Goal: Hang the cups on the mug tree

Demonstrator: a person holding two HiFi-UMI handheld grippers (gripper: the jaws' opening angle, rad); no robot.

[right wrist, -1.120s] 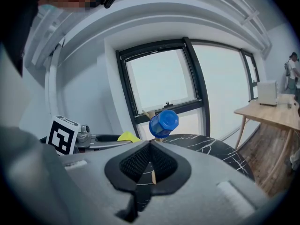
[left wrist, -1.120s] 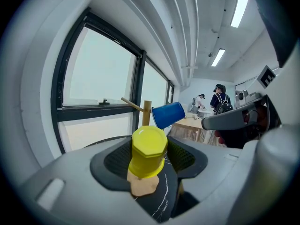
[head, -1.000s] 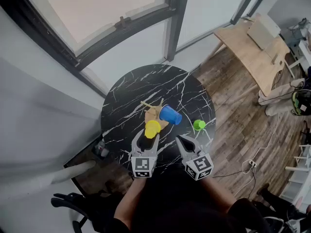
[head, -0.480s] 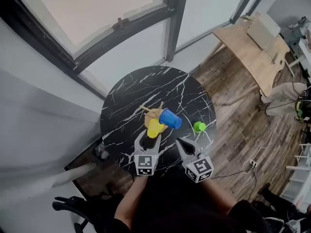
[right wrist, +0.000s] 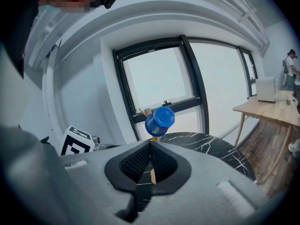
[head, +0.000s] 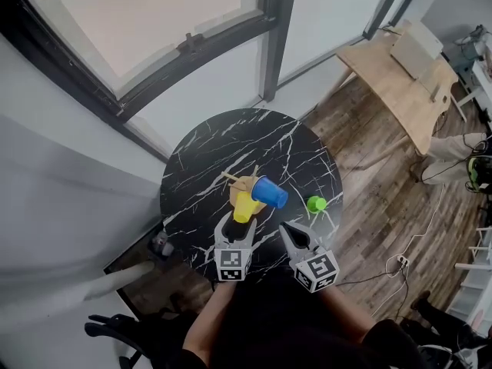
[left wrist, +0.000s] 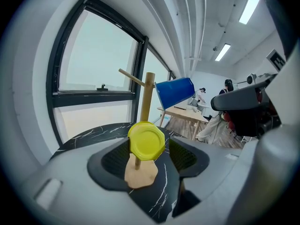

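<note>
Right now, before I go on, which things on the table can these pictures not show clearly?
Yellow cup: its handle and peg are hidden behind its own bottom in the left gripper view, and too small in the head view.
Green cup: only in the head view, too small to show its handle.
Mug tree: in the right gripper view the shut right gripper covers most of its base.

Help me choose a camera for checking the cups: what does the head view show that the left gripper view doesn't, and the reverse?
Only the head view: the green cup standing on the table, away from the mug tree. Only the left gripper view: the left gripper with its jaws, just opening, apart on either side of the yellow cup, plus ceiling lights. Both: the mug tree, yellow cup, blue cup and table.
</note>
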